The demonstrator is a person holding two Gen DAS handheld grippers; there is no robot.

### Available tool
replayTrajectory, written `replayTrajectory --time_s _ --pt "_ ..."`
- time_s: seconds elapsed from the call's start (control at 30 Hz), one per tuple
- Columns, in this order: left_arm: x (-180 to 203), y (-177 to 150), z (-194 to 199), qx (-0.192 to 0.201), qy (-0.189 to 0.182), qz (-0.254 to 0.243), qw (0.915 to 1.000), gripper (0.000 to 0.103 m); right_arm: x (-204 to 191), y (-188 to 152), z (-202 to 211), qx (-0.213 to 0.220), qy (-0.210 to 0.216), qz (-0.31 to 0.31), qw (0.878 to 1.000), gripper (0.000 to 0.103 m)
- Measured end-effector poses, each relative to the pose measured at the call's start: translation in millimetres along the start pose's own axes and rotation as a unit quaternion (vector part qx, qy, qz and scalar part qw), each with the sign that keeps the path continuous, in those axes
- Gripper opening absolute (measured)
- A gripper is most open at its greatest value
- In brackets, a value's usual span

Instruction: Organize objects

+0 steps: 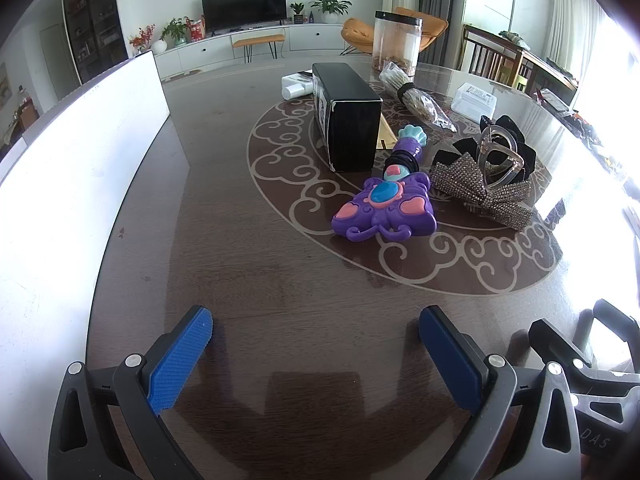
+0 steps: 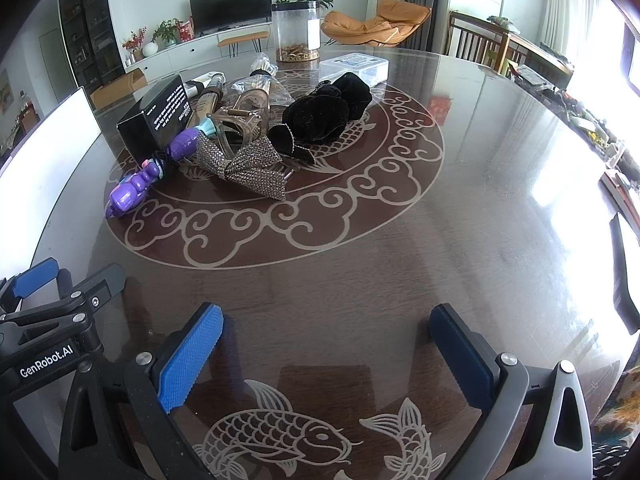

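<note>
A purple toy wand (image 1: pixel 386 210) lies on the dark round table (image 1: pixel 280 300), with black hair ties around its handle. It also shows in the right wrist view (image 2: pixel 136 188). Beside it lie a rhinestone bow (image 1: pixel 480 192), a clear hair claw (image 1: pixel 500 156) and a black velvet bow (image 2: pixel 328 110). A black box (image 1: pixel 346 116) stands behind them. My left gripper (image 1: pixel 316 322) is open and empty near the table's front. My right gripper (image 2: pixel 326 320) is open and empty, well short of the pile.
A white board (image 1: pixel 80 160) stands along the table's left side. Behind the pile are a clear jar (image 1: pixel 396 44), a wrapped bundle (image 1: pixel 416 96) and a clear plastic case (image 2: pixel 354 67). The left gripper's body shows at the right wrist view's lower left.
</note>
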State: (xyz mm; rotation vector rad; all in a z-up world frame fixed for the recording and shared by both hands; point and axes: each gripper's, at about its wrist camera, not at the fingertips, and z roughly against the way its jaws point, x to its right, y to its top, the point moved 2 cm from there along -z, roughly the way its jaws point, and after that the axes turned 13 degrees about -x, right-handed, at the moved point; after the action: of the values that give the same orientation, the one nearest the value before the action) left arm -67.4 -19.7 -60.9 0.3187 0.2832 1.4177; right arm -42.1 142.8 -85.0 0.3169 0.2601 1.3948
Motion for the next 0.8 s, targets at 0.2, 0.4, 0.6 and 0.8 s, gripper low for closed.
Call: replayTrajectory --time_s 0.2,0.4,0.6,0.8 --pt "0.3 -1.6 0.9 0.0 0.0 0.0 1.0 0.103 0.0 0.1 -0.2 0.0 0.0 0.0 1.0 0.103" --pt "0.2 -1.2 0.7 0.0 0.0 0.0 1.0 0.103 0.0 0.2 -0.5 0.0 0.0 0.0 1.0 0.103" --pt "0.0 -0.4 0.3 0.0 0.0 0.0 1.0 0.103 -0.1 0.4 -0.7 0.0 0.0 0.0 1.0 0.103" --pt "-0.2 0.2 -0.1 0.0 0.0 -0.001 1.0 0.103 -0.1 0.5 -1.0 0.0 0.0 0.0 1.0 0.103"
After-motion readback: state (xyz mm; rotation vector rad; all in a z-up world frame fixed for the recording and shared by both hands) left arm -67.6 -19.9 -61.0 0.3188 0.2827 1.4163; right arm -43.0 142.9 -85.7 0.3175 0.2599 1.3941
